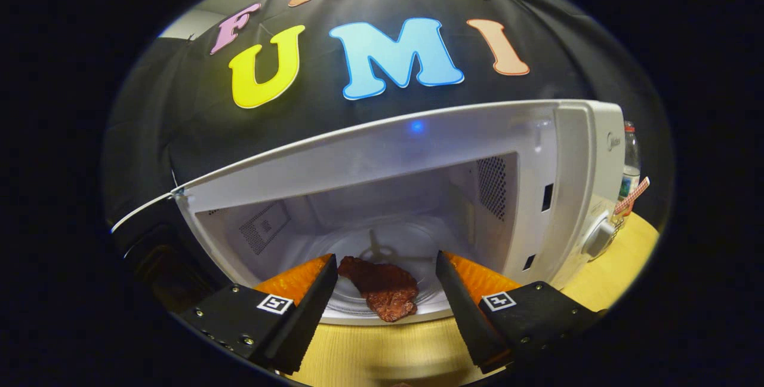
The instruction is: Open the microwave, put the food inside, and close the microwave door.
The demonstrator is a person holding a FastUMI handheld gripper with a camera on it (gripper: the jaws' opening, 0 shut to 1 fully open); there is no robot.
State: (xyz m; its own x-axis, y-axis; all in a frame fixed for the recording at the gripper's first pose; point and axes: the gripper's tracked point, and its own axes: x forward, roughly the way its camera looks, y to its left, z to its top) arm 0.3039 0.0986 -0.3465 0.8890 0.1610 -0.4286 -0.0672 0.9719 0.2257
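The microwave (573, 154) stands open with the food (382, 288) inside. The gripper (387, 279) is spread wide, empty. Only the door is left to close.

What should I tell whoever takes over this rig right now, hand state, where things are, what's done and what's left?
Gripper: open, fingers spread apart, holding nothing, at the mouth of the microwave.
Food: a reddish-brown piece lying on the turntable plate inside the cavity, between and just ahead of the fingers.
Door: swung open on the left.
Done: microwave opened, food placed inside.
Left: back the gripper out, then push the door shut.
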